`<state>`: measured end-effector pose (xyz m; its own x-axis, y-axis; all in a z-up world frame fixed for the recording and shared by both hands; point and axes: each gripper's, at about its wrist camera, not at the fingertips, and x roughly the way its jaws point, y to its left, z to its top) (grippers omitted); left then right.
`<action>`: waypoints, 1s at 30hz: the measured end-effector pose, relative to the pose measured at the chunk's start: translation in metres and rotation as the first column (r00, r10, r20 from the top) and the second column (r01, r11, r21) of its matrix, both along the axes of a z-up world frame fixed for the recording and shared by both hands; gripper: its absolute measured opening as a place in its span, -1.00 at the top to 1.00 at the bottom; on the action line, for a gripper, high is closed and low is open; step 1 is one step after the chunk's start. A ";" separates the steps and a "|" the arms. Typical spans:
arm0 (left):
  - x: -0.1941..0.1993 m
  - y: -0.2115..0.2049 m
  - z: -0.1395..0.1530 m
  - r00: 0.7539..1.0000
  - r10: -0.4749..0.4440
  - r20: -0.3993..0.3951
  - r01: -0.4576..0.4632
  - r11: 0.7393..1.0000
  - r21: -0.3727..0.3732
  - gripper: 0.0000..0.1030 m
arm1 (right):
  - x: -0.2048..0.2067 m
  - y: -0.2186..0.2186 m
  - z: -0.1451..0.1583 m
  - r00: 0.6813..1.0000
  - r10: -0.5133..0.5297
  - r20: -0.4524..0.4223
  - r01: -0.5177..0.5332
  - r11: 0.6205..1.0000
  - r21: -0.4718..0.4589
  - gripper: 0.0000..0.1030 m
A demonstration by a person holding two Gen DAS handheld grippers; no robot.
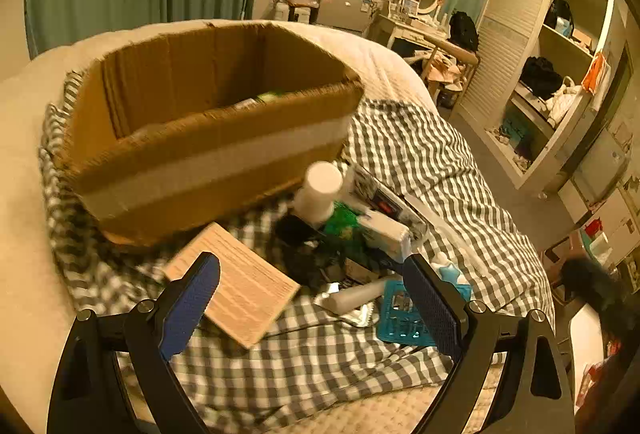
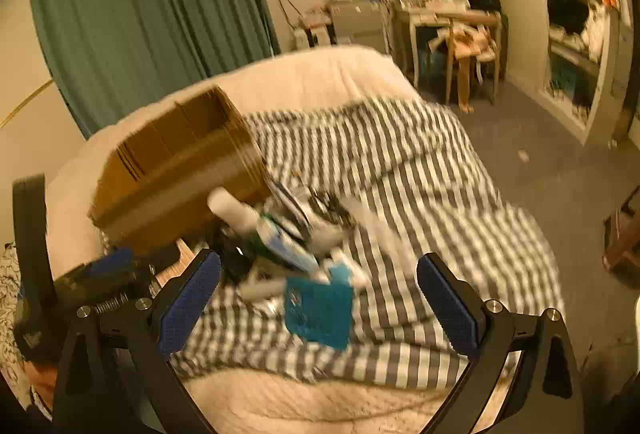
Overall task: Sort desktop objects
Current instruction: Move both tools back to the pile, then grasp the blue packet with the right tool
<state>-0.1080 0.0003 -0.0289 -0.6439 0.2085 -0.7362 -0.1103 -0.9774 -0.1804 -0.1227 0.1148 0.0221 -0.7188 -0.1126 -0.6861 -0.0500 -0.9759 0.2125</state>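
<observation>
A grey-and-white checked cloth (image 1: 420,153) is filling the frame's middle. An open brown cardboard box (image 1: 208,137) is sitting upper left on it. Below the box, a beige wooden board (image 1: 236,290) is lying. A white-capped bottle (image 1: 318,189) is standing centre, touching the clutter. A teal card (image 2: 320,310) is lying lower centre. The left gripper (image 1: 312,298) and right gripper (image 2: 318,298) are gaping wide, holding nothing.

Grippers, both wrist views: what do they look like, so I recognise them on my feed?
The left gripper and right gripper match: black angular frames with silver round-headed screws at the joints, each carrying two flat fingers faced with blue dimpled pads. No cables, sleeves or markings are visible.
</observation>
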 end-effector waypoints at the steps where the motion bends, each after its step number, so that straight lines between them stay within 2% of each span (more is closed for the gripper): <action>1: 0.000 0.003 -0.006 1.000 0.000 -0.009 0.000 1.000 0.004 -0.85 | 0.001 0.003 -0.010 1.000 0.002 0.017 -0.001 1.000 -0.013 -0.92; 3: -0.001 0.007 -0.018 1.000 0.008 -0.029 -0.009 1.000 -0.014 -0.85 | -0.001 0.009 -0.031 0.998 0.005 0.055 -0.002 0.999 -0.041 -0.92; 4: -0.003 0.011 -0.023 1.000 0.013 -0.025 -0.014 0.999 -0.050 -0.85 | -0.002 0.010 -0.041 0.997 0.009 0.076 -0.005 0.999 -0.045 -0.92; 7: -0.015 0.021 -0.036 0.999 -0.032 0.020 0.034 0.996 -0.087 -0.85 | -0.008 0.012 -0.066 0.992 0.034 0.123 -0.026 0.998 -0.065 -0.92; 11: -0.028 0.020 -0.053 0.995 -0.054 0.089 0.057 0.998 -0.040 -0.85 | -0.020 0.011 -0.088 0.986 0.065 0.151 -0.048 0.992 -0.117 -0.84; 15: -0.043 0.008 -0.068 0.988 -0.018 0.156 0.013 0.999 0.034 -0.85 | -0.034 0.010 -0.107 0.976 0.091 0.200 -0.061 0.986 -0.152 -0.49; 18: -0.048 0.005 -0.074 0.984 0.000 0.179 -0.009 0.999 0.046 -0.85 | -0.043 0.009 -0.121 0.964 0.126 0.233 -0.079 0.977 -0.199 -0.35; 20: -0.048 0.008 -0.073 0.985 -0.009 0.170 0.004 1.000 0.031 -0.85 | -0.048 0.008 -0.130 0.957 0.143 0.252 -0.089 0.973 -0.213 0.00; 21: -0.049 0.009 -0.073 0.985 -0.015 0.172 0.011 1.000 0.023 -0.85 | -0.048 0.007 -0.130 0.956 0.153 0.252 -0.097 0.970 -0.222 0.38; 22: -0.049 0.010 -0.074 0.985 -0.017 0.171 0.015 1.000 0.016 -0.85 | -0.047 0.005 -0.130 0.954 0.169 0.246 -0.110 0.966 -0.233 0.56; 28: -0.059 0.014 -0.072 0.987 -0.030 0.156 0.033 0.999 -0.015 -0.85 | -0.032 -0.023 -0.114 0.942 0.264 0.206 -0.224 0.954 -0.199 0.78; 30: -0.062 0.011 -0.072 0.988 -0.016 0.153 0.019 1.000 -0.020 -0.85 | -0.032 -0.034 -0.113 0.935 0.292 0.203 -0.252 0.946 -0.203 0.79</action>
<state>-0.1699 0.0114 -0.1012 -0.5199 0.2016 -0.8301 -0.0999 -0.9794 -0.1753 -0.1546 0.0809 -0.0908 -0.4713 -0.4117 -0.7800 0.1456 -0.9086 0.3916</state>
